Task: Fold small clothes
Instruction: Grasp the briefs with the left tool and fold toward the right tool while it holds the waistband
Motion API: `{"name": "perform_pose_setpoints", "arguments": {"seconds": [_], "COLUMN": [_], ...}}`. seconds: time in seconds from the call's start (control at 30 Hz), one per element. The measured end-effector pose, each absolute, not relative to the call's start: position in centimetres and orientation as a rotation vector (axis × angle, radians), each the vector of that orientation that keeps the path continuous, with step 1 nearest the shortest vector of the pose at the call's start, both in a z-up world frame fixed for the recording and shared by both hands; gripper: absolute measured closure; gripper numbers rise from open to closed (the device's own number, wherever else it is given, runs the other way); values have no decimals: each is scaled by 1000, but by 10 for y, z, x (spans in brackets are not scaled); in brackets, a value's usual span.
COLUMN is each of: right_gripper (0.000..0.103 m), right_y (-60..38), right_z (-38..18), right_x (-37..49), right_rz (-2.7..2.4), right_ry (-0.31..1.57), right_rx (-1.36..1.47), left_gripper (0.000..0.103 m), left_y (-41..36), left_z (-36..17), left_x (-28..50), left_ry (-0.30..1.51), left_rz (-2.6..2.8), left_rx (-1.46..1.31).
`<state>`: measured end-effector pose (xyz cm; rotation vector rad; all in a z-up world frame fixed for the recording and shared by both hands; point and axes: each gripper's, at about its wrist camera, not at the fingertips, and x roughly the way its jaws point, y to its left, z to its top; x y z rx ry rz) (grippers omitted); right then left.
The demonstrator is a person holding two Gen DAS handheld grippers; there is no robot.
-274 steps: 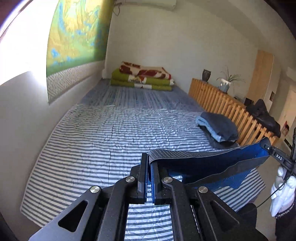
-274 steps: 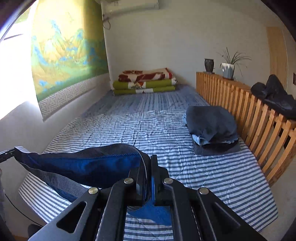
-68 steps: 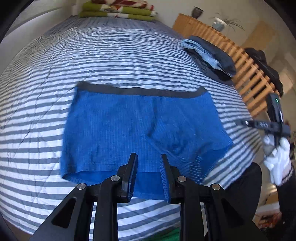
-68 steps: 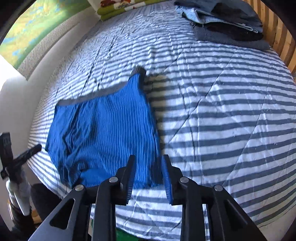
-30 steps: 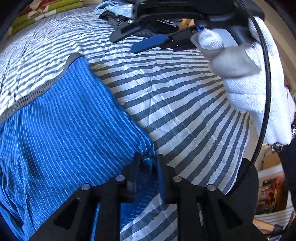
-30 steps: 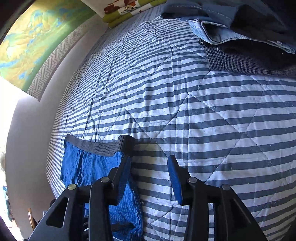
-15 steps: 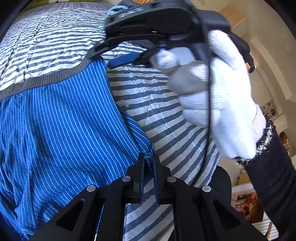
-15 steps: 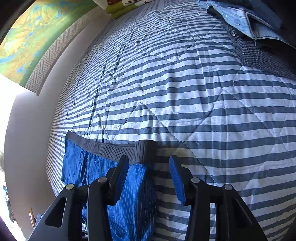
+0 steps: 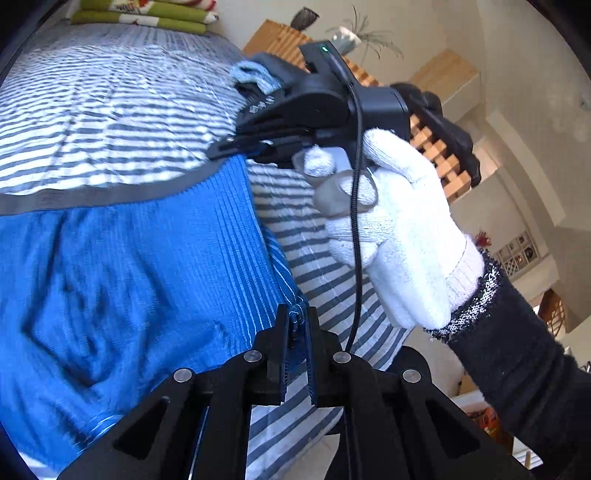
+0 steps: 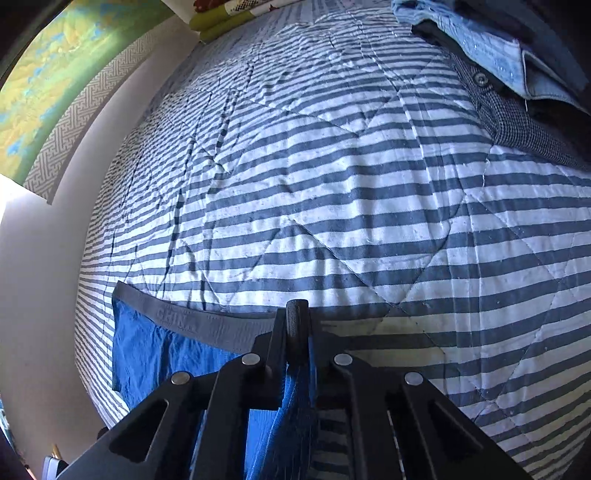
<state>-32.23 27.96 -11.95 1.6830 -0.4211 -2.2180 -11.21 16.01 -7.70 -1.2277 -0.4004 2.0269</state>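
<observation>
Blue striped boxer shorts (image 9: pixel 129 266) with a grey waistband (image 10: pixel 207 323) lie flat on the striped bed. My left gripper (image 9: pixel 297 317) is shut on the shorts' right leg hem at the near edge. My right gripper (image 10: pixel 297 325) is shut on the right end of the waistband, which sticks up between its fingers. In the left wrist view the right gripper (image 9: pixel 225 147) shows from the side, held by a white-gloved hand (image 9: pixel 391 221), its tips pinching the waistband corner.
The striped quilt (image 10: pixel 332 184) stretches away past the shorts. A stack of folded dark and light-blue clothes (image 10: pixel 517 74) lies at the far right. A wooden slatted rail (image 9: pixel 436 147) runs along the bed's right side. Folded green blankets (image 9: pixel 144 14) sit at the far end.
My right gripper went from open beside the waistband corner to shut on it. My left gripper stays shut on the leg hem, and the right side of the shorts has lifted slightly.
</observation>
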Motion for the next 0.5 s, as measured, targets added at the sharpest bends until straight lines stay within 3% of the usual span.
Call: {"name": "perform_pose_setpoints", "arguments": {"seconds": [0.23,0.5], "right_gripper": [96,96], "right_y": [204,69], "right_z": [-83,-76], "right_x": [-316,-311], "right_rz": [-2235,-2226], "right_ry": [-348,-154], "right_rx": [1607,1554], "left_gripper": [96,97], "left_y": [15,-104], "left_z": [-56,-84], "left_x": [-59,-41], "left_ry": [-565,-754], "left_rz": [2189,2334], "left_rx": [-1187,-1218]}}
